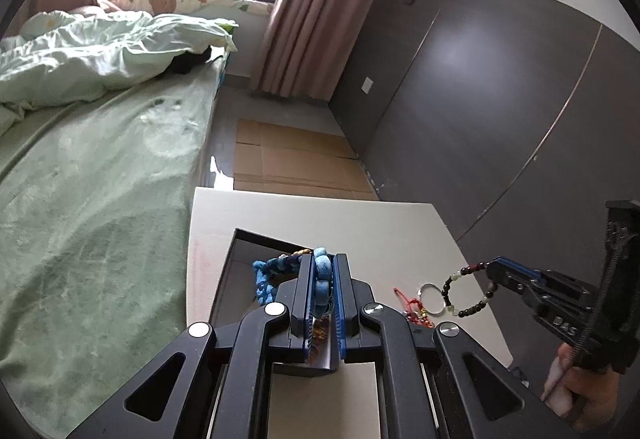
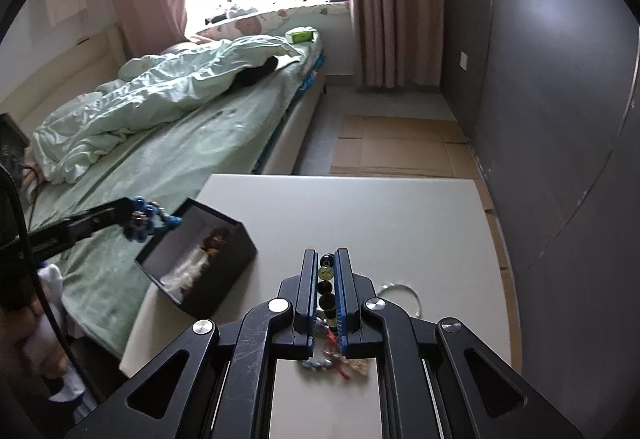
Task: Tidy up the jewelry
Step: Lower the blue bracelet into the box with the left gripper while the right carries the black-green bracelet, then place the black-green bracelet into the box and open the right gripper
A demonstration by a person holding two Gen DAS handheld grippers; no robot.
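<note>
My left gripper point(image 1: 324, 259) is shut on a blue beaded bracelet point(image 1: 322, 279) and holds it over the open black box point(image 1: 240, 271); it also shows in the right wrist view point(image 2: 134, 215) with the blue bracelet point(image 2: 154, 219) above the box point(image 2: 224, 279). My right gripper point(image 2: 326, 259) is shut on a dark beaded bracelet point(image 2: 327, 287), lifted above the white table point(image 2: 360, 211). In the left wrist view the right gripper point(image 1: 494, 267) holds that dark bracelet point(image 1: 464, 293) as a hanging loop. A silver ring bangle point(image 1: 434, 297) and red charm jewelry point(image 1: 412, 309) lie on the table.
The box holds some jewelry point(image 2: 212, 239) and white padding. More small jewelry point(image 2: 336, 361) lies under my right gripper. A green bed point(image 2: 160, 159) borders the table's left side. Flat cardboard point(image 2: 392, 151) lies on the floor beyond; a dark wardrobe point(image 2: 560, 119) stands on the right.
</note>
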